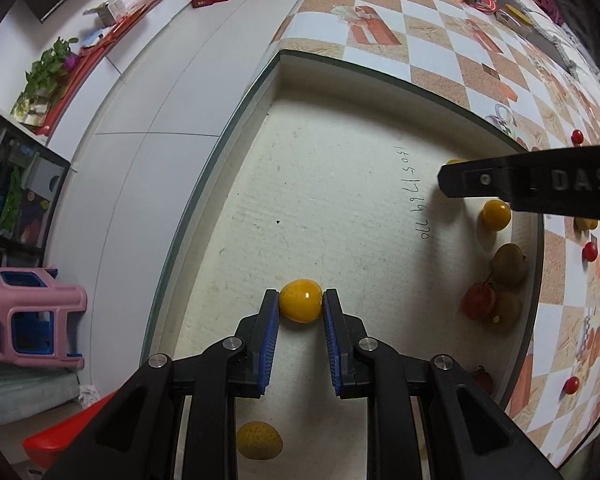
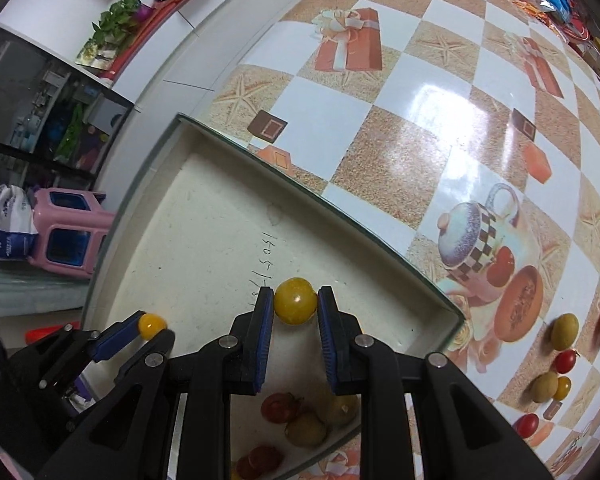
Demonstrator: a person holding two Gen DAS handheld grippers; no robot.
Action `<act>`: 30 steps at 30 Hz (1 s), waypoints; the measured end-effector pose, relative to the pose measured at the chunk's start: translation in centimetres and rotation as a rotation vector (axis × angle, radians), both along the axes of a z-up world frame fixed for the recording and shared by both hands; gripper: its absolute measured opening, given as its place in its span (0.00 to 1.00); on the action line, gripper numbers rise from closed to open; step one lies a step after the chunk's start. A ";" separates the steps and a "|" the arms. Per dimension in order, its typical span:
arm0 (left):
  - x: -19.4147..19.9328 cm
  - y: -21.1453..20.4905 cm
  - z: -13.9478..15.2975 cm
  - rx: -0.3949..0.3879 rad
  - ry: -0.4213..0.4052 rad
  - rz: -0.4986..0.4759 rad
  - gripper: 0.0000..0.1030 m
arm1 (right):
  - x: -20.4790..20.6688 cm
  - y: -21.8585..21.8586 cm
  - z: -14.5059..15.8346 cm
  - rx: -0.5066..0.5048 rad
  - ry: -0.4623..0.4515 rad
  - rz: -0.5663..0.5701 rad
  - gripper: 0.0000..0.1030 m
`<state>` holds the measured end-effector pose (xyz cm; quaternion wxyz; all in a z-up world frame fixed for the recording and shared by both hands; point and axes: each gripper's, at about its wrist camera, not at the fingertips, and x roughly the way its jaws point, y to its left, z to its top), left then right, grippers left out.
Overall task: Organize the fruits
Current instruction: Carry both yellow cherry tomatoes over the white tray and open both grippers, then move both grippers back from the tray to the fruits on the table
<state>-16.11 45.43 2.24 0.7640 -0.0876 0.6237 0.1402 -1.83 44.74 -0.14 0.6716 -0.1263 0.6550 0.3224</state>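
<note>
While my left gripper [image 1: 301,307] pinches an orange-yellow tomato [image 1: 301,306] at its fingertips, long axis lying across the jaws, my right gripper [image 2: 295,302] clamps a rounder yellow tomato [image 2: 295,301] the same way, pads touching both sides. Both fruits hang over the white tray [image 1: 332,200], apart from the fruit cluster [image 1: 496,292] by its rim.

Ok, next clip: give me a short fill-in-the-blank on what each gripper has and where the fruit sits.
1. The left gripper is shut on a small ____ fruit.
2. The right gripper grips a yellow fruit above the shallow white ____.
3. Both grippers have ____ pads on their fingers.
4. Loose red tomatoes lie on the ____ tablecloth, outside the tray.

Missing words: yellow; tray; blue; checkered
</note>
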 end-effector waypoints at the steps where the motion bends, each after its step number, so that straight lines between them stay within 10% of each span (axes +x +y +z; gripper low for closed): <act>1: 0.0 0.0 0.0 0.003 0.001 -0.003 0.22 | 0.0 0.1 -0.2 -0.005 0.005 0.003 0.24; 5: -0.1 -0.2 0.0 0.004 0.008 0.000 0.25 | -0.1 0.4 -0.6 -0.017 0.012 0.014 0.30; 8: -0.2 -0.2 0.3 0.020 -0.006 0.012 0.70 | 0.0 0.8 -0.6 -0.019 0.013 0.018 0.65; 20: -0.9 -0.8 1.3 0.047 0.010 -0.013 0.71 | 2.1 -2.3 1.7 0.119 0.069 -0.117 1.00; 30: -0.2 -5.0 3.1 0.050 -0.006 -0.118 0.71 | 2.2 -8.5 5.2 0.169 -0.001 -0.219 1.00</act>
